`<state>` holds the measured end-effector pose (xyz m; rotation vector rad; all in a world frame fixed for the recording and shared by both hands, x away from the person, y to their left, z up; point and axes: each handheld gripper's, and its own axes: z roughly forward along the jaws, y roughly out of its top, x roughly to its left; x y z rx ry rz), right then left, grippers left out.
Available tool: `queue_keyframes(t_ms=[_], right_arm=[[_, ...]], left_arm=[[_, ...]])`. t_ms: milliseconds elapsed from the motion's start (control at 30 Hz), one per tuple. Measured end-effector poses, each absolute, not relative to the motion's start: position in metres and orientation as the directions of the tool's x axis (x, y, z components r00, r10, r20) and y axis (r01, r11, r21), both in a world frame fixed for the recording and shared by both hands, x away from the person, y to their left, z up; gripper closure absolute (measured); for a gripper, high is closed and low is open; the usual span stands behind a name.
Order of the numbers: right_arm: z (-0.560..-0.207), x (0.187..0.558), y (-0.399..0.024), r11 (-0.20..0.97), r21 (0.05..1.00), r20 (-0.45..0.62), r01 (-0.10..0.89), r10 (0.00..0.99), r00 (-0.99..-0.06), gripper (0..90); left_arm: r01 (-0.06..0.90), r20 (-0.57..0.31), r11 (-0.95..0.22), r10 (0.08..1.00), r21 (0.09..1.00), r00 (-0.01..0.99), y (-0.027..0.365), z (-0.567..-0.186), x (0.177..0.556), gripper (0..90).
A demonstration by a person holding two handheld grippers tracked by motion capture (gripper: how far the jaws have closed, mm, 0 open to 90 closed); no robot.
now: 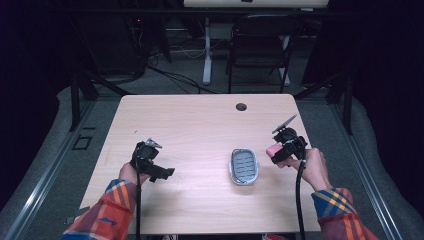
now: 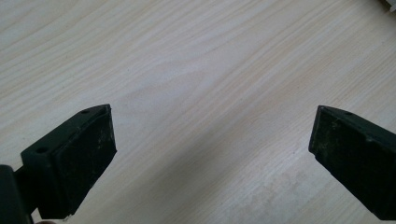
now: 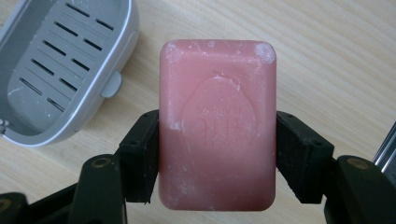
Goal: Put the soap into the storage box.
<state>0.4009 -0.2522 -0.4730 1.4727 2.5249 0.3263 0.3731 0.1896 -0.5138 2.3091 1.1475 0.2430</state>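
A pink soap bar (image 3: 217, 123) with an embossed stamp sits clamped between the two black jaws of my right gripper (image 3: 217, 158), held just above the wooden table. In the high view that right gripper (image 1: 280, 150) and the soap bar (image 1: 274, 151) hover just right of a grey slotted soap dish (image 1: 244, 166). The soap dish (image 3: 60, 70) lies empty at the upper left of the right gripper view. My left gripper (image 1: 150, 162) rests at the table's left side, and its jaws (image 2: 212, 144) stand wide apart over bare wood.
The light wooden table (image 1: 200, 130) has a round cable hole (image 1: 241, 106) near its far edge. Beyond the table stand a black folding chair (image 1: 260, 45) and a white desk leg (image 1: 206, 50) on grey carpet.
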Motion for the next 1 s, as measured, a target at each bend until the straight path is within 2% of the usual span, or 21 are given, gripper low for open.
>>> queue_keyframes(t_ms=[433, 1000], right_arm=[[-0.462, 0.404, -0.241, 0.486, 0.326, -0.063, 0.811, 0.867, -0.494, 37.1], [-0.458, 0.408, -0.223, 0.529, 0.294, -0.059, 0.796, 0.841, -0.537, 37.1]], left_arm=[[0.682, -0.075, -0.486, 0.783, 0.546, 0.618, 0.190, -0.514, 0.373, 0.5], [0.682, -0.078, -0.487, 0.781, 0.545, 0.620, 0.190, -0.514, 0.374, 0.5]])
